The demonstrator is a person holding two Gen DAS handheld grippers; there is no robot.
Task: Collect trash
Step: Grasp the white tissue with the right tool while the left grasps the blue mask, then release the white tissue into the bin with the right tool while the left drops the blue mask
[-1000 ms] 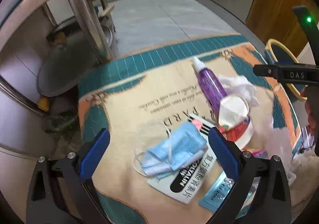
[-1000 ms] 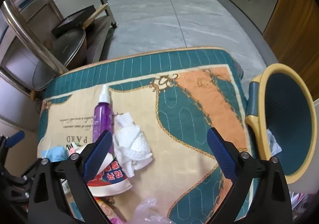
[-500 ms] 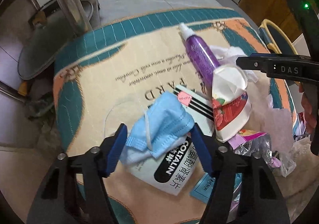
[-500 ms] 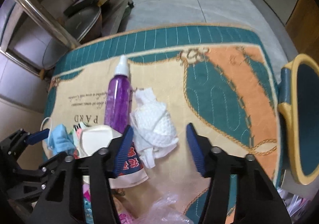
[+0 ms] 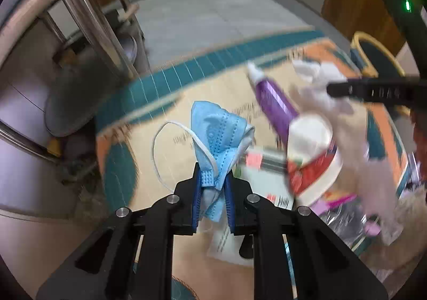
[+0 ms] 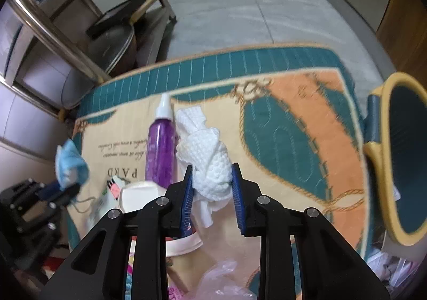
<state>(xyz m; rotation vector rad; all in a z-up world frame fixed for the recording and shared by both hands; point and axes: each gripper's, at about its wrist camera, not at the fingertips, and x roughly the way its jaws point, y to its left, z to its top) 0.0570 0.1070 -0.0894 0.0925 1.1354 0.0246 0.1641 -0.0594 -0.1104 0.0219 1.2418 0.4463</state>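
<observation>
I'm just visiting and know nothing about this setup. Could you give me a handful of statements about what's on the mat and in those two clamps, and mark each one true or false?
1. The left hand-held gripper is pinching a blue face mask. True.
2. The right hand-held gripper is closed on the purple spray bottle. False: it grips the crumpled white paper towel; the bottle lies beside it on the mat.
3. The purple spray bottle stands upright. False: it lies on its side.
4. A yellow-rimmed bin sits off the mat's right edge in the right wrist view. True.
5. The mat is plain grey. False: it is teal, orange and cream.
</observation>
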